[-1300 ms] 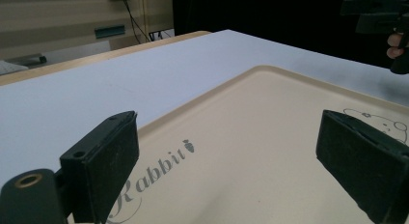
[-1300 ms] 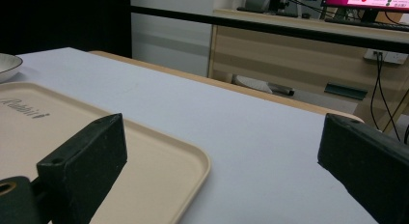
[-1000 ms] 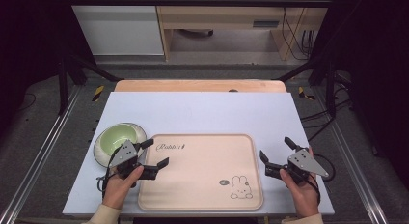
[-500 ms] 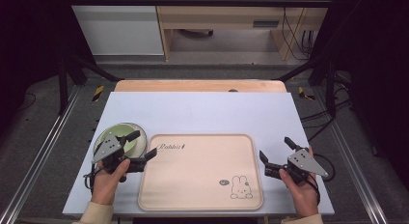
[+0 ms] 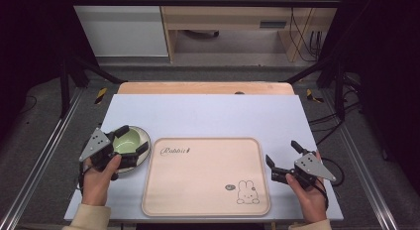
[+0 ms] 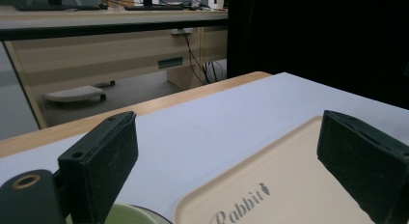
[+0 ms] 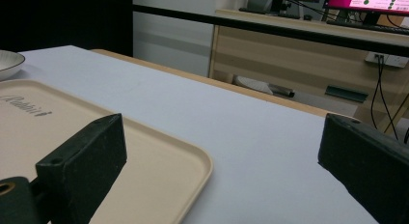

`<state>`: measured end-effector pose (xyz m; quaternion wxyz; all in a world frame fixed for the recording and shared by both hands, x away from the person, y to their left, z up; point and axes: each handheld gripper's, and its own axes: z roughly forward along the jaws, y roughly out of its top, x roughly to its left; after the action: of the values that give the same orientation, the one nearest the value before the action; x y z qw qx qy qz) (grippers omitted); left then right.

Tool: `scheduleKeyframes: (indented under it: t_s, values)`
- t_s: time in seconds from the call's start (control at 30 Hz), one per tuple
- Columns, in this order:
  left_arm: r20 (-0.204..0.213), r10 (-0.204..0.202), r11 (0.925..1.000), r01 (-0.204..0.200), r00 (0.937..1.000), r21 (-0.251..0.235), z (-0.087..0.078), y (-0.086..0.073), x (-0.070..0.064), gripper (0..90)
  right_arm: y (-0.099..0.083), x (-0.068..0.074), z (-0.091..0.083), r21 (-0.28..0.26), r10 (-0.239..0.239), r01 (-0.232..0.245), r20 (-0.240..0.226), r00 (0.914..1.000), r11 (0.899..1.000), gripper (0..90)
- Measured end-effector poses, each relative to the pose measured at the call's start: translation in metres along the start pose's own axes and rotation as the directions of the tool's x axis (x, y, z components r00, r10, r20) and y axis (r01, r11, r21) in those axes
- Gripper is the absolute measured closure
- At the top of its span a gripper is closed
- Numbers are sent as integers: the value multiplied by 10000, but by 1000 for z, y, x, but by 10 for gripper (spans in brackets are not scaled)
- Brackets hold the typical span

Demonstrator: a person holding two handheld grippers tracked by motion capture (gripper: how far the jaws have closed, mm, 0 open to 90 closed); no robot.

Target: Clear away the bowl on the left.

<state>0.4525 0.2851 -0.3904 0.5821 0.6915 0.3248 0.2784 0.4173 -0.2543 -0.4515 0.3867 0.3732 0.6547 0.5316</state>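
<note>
The bowl (image 5: 130,143) sits on the table (image 5: 208,113) just left of the tray (image 5: 205,175). The left gripper (image 5: 132,139) hovers over the bowl, its 2 jaws wide apart, holding nothing. The right gripper (image 5: 282,153), just right of the tray, is also wide open and empty.

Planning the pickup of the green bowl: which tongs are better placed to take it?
Left. The left tongs hang open right over the green bowl, jaws straddling its rim. The right tongs sit open across the beige tray, far from it.
</note>
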Motion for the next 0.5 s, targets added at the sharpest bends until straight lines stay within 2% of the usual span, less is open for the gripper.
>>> scheduleKeyframes:
  t_s: [0.1, 0.13, 0.2, 0.23, 0.3, 0.37, 0.4, 0.43, 0.47, 0.5]
  values:
    - [-425, 52, 10000, -53, 9991, -1, 4, 10, 13, 73, -1, 1, 1, 91, -109, 109, -9, 9999, 9999, 32]
    - [-425, 52, 10000, -53, 9991, -1, 4, 10, 13, 74, -1, 1, 1, 111, -107, 107, 3, 9999, 9999, 32]
    - [-731, 289, 9994, -276, 9969, 184, 9, 15, 20, 75, -2, 2, 2, 117, -133, 134, -9, 9999, 9998, 32]
    - [-950, 469, 9979, -423, 9944, 499, 16, 18, 29, 79, -2, 3, 2, 139, -169, 170, -33, 9999, 9998, 32]
    - [-1054, 474, 9976, -416, 9933, 560, 18, 18, 33, 81, -2, 3, 2, 143, -203, 203, -44, 9998, 9997, 32]
    - [-1250, 320, 9970, -229, 9916, 734, 19, 16, 40, 81, -2, 3, 2, 163, -211, 211, -48, 9998, 9996, 32]
    - [-1642, 216, 9942, -38, 9862, 1076, 18, 12, 45, 83, -2, 3, 2, 157, -215, 215, -43, 9998, 9996, 32]
    - [-1815, 145, 9920, 85, 9833, 1258, 18, 11, 46, 86, -2, 3, 2, 166, -217, 218, -38, 9998, 9996, 32]
    - [-1815, 145, 9920, 85, 9833, 1258, 18, 11, 46, 86, -2, 3, 2, 166, -217, 218, -38, 9998, 9996, 32]
    - [-2032, 144, 9878, 176, 9790, 1548, 16, 9, 48, 86, -3, 3, 2, 165, -226, 226, -41, 9997, 9996, 32]
